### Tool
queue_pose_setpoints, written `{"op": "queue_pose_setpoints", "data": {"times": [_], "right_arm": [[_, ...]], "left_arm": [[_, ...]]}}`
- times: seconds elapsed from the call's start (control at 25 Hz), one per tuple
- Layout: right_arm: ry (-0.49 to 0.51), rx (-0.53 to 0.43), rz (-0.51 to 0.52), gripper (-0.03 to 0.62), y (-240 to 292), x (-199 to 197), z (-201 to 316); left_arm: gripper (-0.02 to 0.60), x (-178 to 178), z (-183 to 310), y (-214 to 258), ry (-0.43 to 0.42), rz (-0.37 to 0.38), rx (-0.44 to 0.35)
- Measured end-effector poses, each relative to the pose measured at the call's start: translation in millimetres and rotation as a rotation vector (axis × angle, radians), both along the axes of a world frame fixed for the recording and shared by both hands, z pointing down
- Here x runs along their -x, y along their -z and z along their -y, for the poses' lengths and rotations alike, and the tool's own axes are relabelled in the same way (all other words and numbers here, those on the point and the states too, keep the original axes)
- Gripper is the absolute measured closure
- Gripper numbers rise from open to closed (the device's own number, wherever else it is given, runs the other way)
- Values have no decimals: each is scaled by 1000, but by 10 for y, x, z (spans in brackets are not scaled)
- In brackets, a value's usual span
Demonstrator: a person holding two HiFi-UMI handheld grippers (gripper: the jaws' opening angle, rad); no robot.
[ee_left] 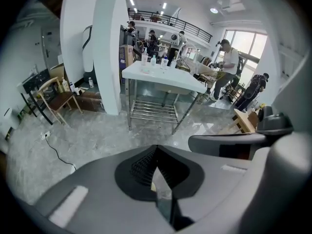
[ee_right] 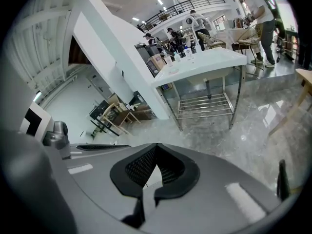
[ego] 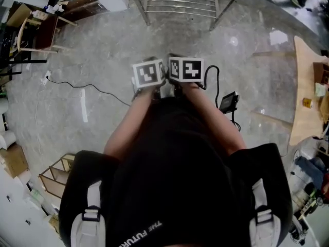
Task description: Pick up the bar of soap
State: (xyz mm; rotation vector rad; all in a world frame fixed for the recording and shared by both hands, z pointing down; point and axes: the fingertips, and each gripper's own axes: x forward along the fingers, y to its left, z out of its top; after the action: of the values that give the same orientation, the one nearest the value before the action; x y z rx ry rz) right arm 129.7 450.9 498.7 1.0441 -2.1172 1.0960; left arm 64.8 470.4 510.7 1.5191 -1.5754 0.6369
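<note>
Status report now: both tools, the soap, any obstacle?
Left tool shut, empty; right tool shut, empty, held side by side. Soap bar not seen in any view. White table ahead, no obstacle seen before it.

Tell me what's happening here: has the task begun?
A person stands holding the left hand-held gripper and right hand-held gripper side by side, both shut and empty. They face a white table some way ahead. No bar of soap can be made out; the pick-up has not begun.
</note>
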Motion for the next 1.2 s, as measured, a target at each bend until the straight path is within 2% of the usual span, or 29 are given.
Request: {"op": "queue_pose_setpoints", "data": {"times": [0.32,0.56,1.2], "right_arm": [[-21,-3,34,580,33,-94,74],[-46,-9,42,580,39,-151,114],[-42,-6,-8,580,-8,-124,153]], "left_arm": [[583,-40,-61,46,22,-20,-18],[583,-87,9,36,3,-28,-24],[583,-43,237,36,-41,24,7]]}}
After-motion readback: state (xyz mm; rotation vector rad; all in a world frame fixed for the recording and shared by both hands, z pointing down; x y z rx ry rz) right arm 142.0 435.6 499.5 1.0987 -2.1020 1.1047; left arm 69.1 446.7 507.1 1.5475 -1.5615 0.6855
